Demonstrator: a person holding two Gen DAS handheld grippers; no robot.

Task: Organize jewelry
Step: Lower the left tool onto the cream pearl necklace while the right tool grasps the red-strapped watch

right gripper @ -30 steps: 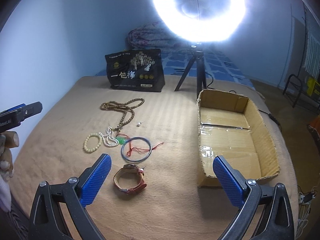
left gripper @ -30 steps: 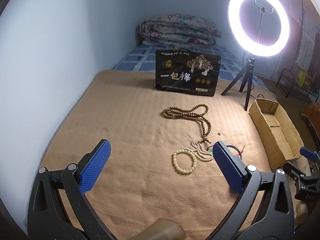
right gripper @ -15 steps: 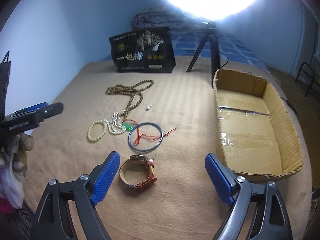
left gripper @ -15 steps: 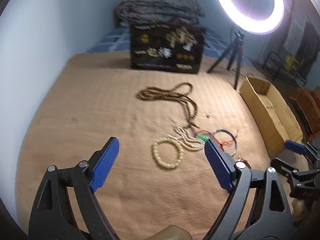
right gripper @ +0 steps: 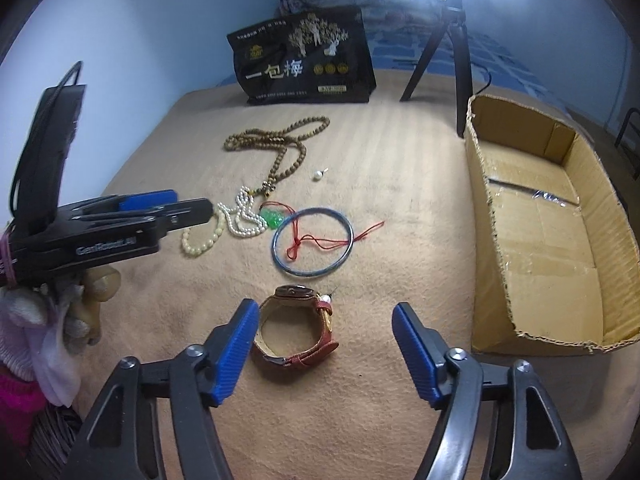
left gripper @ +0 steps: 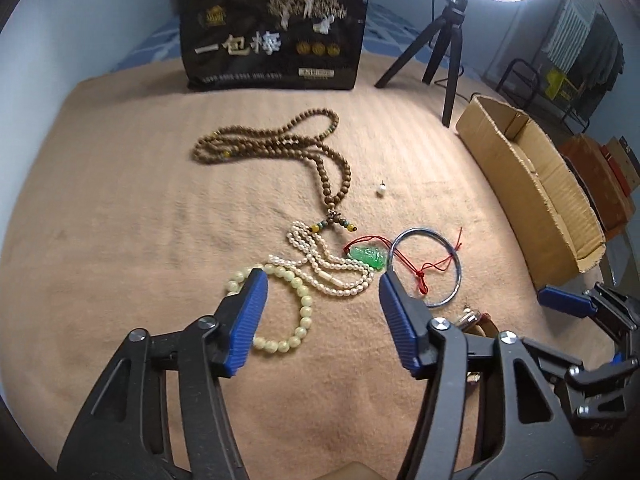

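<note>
Jewelry: loose pieces spread on a tan blanket, none yet in the cardboard box (right gripper: 560,248).
Left hand-held gripper (left gripper: 320,312): jaws spread wide, nothing held; poised low over the pale bead bracelet (left gripper: 288,304), left pad overlapping its rim in view.
Right hand-held gripper (right gripper: 324,348): jaws spread wide, nothing held; red-strapped wristwatch (right gripper: 296,328) lying between the pads, close to the left one.
Nearby pieces: pearl strand (left gripper: 332,264) touching the bracelet; green pendant on red cord (left gripper: 368,256) draped across the blue bangle (right gripper: 312,240); brown bead necklace (left gripper: 280,148) farther back; single loose pearl (left gripper: 381,189) apart from the rest.
Step in hand, judged: approach for first picks. Best centred over the watch band before closing; bracelet best taken at its free near edge, away from the pearl strand, to avoid dragging it.
Risk: cord tangled with bangle, likely to lift together.
Surface: soft ribbed blanket on a bed (left gripper: 120,200); beads may sink slightly.
Room: black printed bag (left gripper: 276,28), ring light on tripod (left gripper: 440,48), blue walls.
</note>
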